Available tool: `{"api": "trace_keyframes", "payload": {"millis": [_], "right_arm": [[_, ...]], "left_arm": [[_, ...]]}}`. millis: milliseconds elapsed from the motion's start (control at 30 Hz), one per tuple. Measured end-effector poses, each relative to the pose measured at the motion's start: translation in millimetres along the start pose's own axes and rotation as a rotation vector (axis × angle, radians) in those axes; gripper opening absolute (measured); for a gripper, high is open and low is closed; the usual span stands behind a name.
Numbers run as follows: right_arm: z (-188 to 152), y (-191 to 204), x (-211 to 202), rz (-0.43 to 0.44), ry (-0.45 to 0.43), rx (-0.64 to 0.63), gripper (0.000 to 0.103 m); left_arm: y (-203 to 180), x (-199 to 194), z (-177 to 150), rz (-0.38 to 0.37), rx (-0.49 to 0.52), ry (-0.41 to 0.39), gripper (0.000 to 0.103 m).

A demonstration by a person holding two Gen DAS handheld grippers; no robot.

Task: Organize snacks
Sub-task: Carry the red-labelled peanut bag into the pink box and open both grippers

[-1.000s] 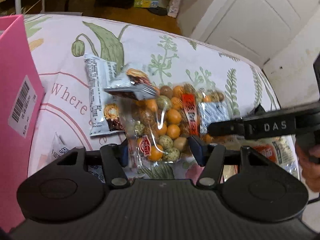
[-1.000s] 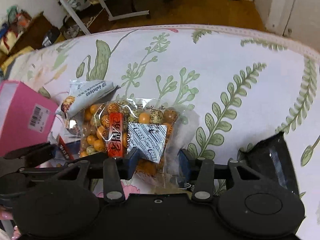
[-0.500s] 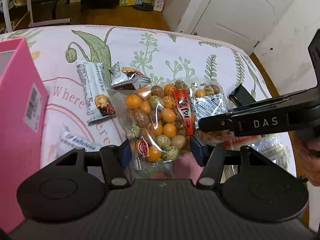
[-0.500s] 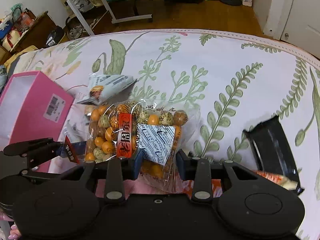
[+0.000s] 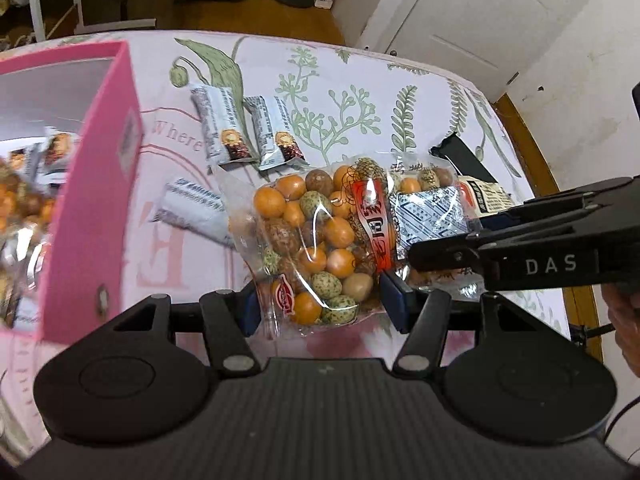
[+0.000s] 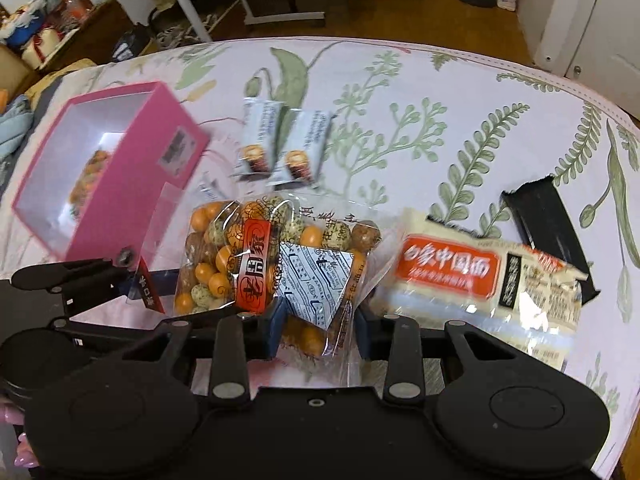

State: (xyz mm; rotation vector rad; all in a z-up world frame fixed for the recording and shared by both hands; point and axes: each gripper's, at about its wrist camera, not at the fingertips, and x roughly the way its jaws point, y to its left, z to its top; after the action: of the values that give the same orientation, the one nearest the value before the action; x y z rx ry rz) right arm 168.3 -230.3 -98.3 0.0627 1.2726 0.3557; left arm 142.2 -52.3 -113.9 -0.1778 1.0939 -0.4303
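**Two claws carry one bag**

Both the left claw (image 5: pixel 320 306) and right claw (image 6: pixel 320 330) pinch the clear bag of orange and speckled coated nuts (image 5: pixel 320 248) above the floral surface (image 6: pixel 440 92), beside the pink box (image 6: pixel 120 168) already holding snacks. Silver wrapped bars (image 5: pixel 224 128) and a noodle packet (image 6: pixel 480 280) remain outside.

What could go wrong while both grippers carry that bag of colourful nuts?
The nut bag is thin, crinkly plastic pinched by the left gripper and right gripper at separate spots; if they pull apart it might tear or slip. The pink box already looks partly full, so the bag may not fit. The hanging bag could also brush the small packets below.
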Motion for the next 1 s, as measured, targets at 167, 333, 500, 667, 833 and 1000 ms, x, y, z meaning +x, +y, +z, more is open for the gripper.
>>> {"api": "trace_keyframes", "payload": {"millis": [167,333,500,667,833,1000], "right_arm": [[-11.7,24.5,-16.1,0.032,0.036,-0.019,0.041],[-22.9,51.1,-31.9,0.096,0.089,-0.036,0.039],[-25.7,82.1,-46.2,0.139,0.079,-0.103,0.035],[-15.0,114.4,-48.6,0.191,0.034,-0.175,0.035],[1.9,146.3,-42.8,0.254,-0.041,-0.244,0.035],[22.7,168.5,-23.0,0.274,-0.113,-0.281,0.035]], "left_arm": [[7.0,-34.7,-14.2,-0.009,-0.021,0.018,0.057],[18.7,-72.7,-34.0,-0.007,-0.012,0.018,0.057],[39.8,-108.3,-49.3,-0.005,-0.037,-0.013,0.058],[55.4,-139.3,-53.5,0.073,-0.026,-0.084,0.058],[85.3,-166.3,-45.1,0.145,-0.021,-0.145,0.058],[120.5,-170.9,-31.9,0.186,-0.041,-0.201,0.057]]}}
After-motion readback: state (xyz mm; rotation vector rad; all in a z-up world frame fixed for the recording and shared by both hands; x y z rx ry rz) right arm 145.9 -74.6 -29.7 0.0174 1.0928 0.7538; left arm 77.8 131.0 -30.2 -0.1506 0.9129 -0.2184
